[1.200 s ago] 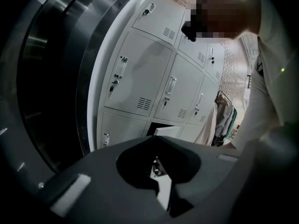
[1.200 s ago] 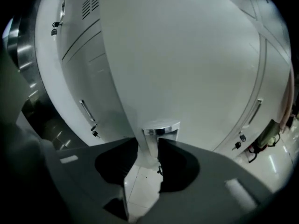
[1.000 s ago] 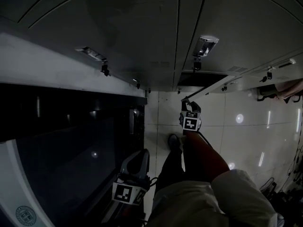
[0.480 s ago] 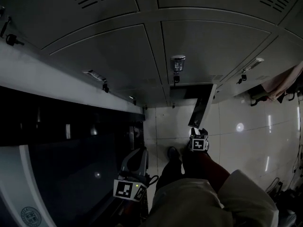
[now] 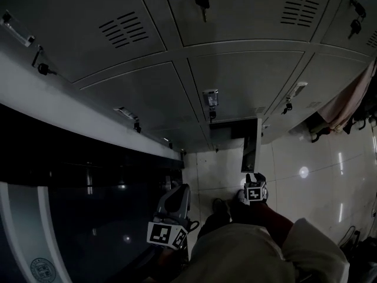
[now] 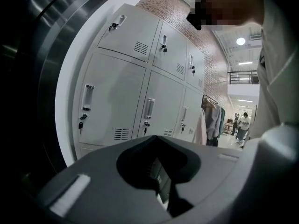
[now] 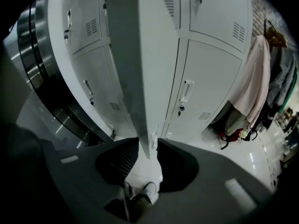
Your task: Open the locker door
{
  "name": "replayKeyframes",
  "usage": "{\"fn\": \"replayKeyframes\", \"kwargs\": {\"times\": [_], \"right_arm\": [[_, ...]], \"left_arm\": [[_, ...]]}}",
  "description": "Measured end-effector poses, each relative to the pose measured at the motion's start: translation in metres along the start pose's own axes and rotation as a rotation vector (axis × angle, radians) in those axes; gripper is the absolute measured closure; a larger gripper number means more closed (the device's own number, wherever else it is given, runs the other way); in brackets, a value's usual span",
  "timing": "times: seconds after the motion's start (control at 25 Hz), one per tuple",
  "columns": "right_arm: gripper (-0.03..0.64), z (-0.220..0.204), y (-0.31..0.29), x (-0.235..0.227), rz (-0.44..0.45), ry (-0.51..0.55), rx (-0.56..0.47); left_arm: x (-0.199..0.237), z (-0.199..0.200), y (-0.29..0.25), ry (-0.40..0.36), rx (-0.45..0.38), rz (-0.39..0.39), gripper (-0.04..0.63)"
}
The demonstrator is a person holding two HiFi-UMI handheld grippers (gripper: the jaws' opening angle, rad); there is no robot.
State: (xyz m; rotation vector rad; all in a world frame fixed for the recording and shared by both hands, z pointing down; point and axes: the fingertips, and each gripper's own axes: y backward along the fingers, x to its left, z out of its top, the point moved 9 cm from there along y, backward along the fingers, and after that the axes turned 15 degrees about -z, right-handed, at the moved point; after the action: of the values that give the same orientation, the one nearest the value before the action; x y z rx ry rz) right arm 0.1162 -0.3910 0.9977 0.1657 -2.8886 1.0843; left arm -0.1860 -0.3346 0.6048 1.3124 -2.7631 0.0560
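Pinching the thin edge of the locker door [image 7: 145, 78] with the right gripper [image 7: 148, 149], just now squeezing its jaws in closer, both pads pressing on the door. Holding that door swung out from the grey lockers [image 5: 147, 93], low down near the shiny white floor [image 5: 306, 152]. Pointing the right gripper downward, above a pale shoe [image 7: 148, 190]. Holding the left gripper [image 6: 161, 171] off on the left side, well apart from the door, jaws closed together with nothing between them. Seeing a pink coat [image 7: 254, 78] hanging just right of the lockers.
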Motion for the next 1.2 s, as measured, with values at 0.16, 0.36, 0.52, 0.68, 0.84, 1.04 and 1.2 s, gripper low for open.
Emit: {"fn": "replayKeyframes", "kwargs": {"times": [0.16, 0.36, 0.52, 0.68, 0.84, 1.04, 1.2], "right_arm": [[0.494, 0.034, 0.090, -0.003, 0.094, -0.001, -0.037], [0.590, 0.135, 0.229, -0.038, 0.134, -0.123, -0.310], [0.616, 0.223, 0.312, -0.067, 0.181, -0.188, -0.633], [0.615, 0.287, 0.388, -0.075, 0.241, -0.293, -0.782], [0.615, 0.298, 0.436, -0.075, 0.296, -0.350, -0.833], [0.615, 0.299, 0.458, -0.072, 0.349, -0.392, -0.843], [0.616, 0.291, 0.464, -0.069, 0.289, -0.362, -0.826]], "left_arm": [[-0.011, 0.026, -0.008, -0.029, 0.002, -0.027, 0.522], [-0.022, 0.061, -0.016, -0.081, -0.019, -0.010, 0.522], [-0.031, 0.087, -0.019, -0.150, -0.018, 0.015, 0.531], [-0.047, 0.110, -0.019, -0.169, -0.047, -0.006, 0.531], [-0.065, 0.121, -0.012, -0.190, -0.069, -0.035, 0.531], [-0.070, 0.119, 0.007, -0.171, -0.067, -0.047, 0.531], [-0.066, 0.108, 0.026, -0.187, -0.043, -0.011, 0.531]]}}
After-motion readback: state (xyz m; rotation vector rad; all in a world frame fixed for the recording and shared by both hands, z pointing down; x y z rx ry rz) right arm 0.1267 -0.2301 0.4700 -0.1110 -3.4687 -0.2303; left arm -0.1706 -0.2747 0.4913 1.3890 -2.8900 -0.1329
